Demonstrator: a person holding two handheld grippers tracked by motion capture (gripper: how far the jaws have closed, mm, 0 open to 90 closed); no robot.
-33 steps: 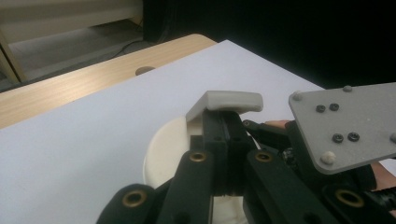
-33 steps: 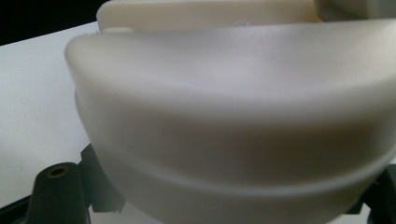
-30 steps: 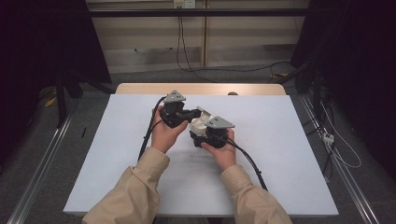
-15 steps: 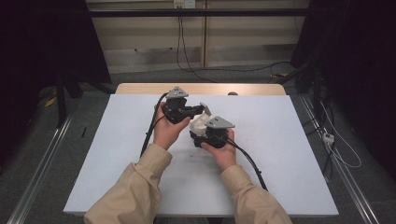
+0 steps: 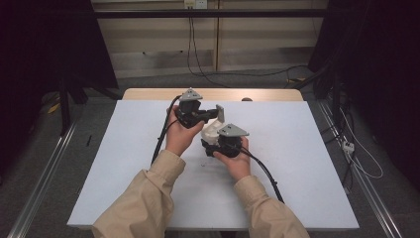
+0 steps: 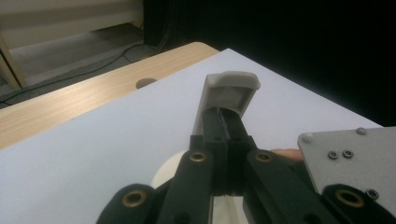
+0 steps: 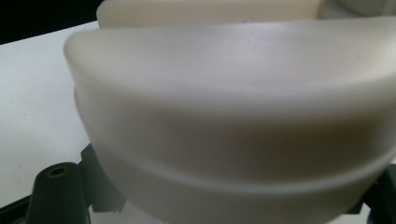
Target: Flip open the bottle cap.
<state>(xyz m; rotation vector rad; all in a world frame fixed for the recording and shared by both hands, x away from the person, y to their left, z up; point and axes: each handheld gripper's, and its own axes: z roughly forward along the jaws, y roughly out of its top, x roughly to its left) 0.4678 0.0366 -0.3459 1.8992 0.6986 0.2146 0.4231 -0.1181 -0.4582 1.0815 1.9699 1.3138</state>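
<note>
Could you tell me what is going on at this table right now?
A person at the white table works a cream plastic container with two hand-held grippers. The right gripper is shut on the container's rounded body, while the left gripper is clamped on its flip lid, which stands upright.

So the table [image 5: 297, 163] has a white top with nothing else lying on it, plus a bare wood strip [image 5: 267, 94] along the far edge, past the grippers. There's a small round hole [image 6: 145, 83] in that strip.
</note>
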